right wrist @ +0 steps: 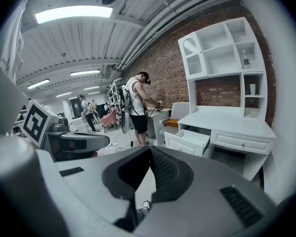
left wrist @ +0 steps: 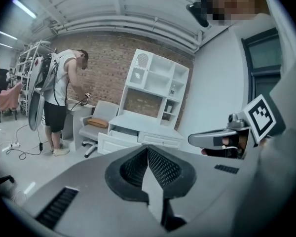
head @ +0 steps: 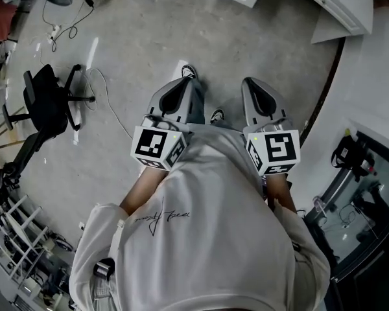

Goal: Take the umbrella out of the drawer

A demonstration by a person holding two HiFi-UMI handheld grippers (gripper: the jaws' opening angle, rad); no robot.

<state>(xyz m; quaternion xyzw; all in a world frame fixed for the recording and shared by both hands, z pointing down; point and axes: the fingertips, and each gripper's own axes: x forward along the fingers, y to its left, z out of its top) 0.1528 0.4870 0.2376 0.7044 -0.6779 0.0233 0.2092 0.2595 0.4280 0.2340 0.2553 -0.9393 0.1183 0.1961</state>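
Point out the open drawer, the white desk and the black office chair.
open drawer point(right wrist: 182, 144), right gripper view, front panel
white desk point(right wrist: 232, 122), right gripper view, top surface
black office chair point(head: 47, 102), head view, dark padded part

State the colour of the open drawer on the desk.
White. The drawer shows best in the right gripper view.

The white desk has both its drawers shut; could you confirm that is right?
Not quite: the right gripper view shows one drawer of the white desk pulled open; only the other drawer is shut.
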